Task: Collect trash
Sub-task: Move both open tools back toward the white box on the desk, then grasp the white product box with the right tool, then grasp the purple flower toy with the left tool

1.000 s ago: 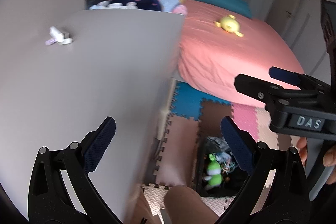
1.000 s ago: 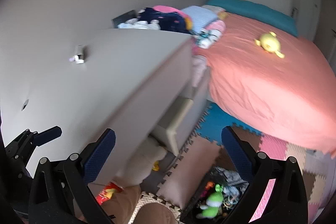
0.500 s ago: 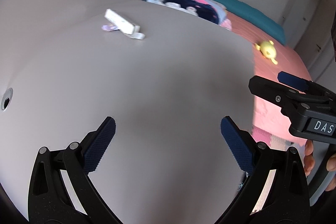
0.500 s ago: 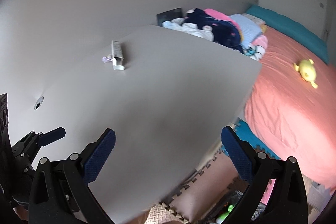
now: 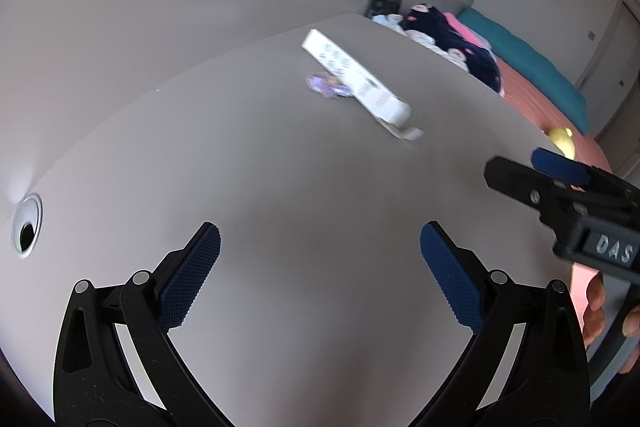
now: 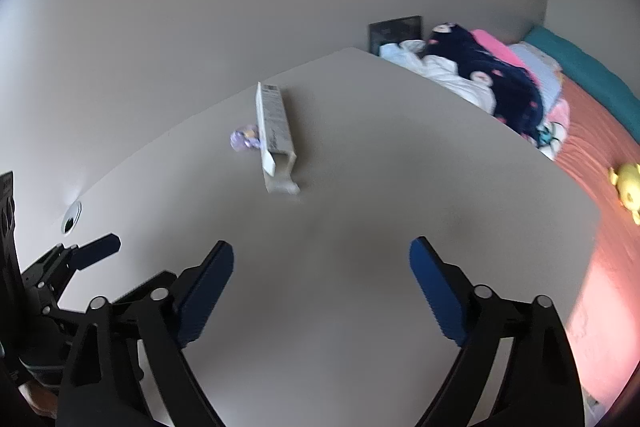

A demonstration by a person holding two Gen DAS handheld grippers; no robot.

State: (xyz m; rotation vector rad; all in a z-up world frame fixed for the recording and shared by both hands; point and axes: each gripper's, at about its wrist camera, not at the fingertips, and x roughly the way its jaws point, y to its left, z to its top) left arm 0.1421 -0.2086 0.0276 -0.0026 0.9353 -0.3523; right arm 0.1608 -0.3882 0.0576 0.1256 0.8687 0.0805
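Left wrist view: we find the left claw (image 5: 320, 259) with its jaws spread wide and nothing between them, poised over a bare stretch of the grey desk (image 5: 280, 187). Ahead of it and slightly to its right lies a long white carton (image 5: 356, 83), on its side with one end flap open. A small purple wrapper (image 5: 326, 85) sits just beside the carton on its left, seemingly touching it. Both are well apart from the pads. A round cable hole (image 5: 26, 227) sits at the desk's edge, far to the left of this claw.

Right wrist view: we record the right claw (image 6: 322, 263) open, its jaws having just been closing a little, with nothing between them. The carton lies ahead of it and to its left, the wrapper on the carton's far left side. Beyond the desk, to the right of both claws, we note a bed with a pink sheet (image 6: 608, 155), a heap of clothes (image 6: 480, 79) and a yellow toy (image 6: 628, 183).
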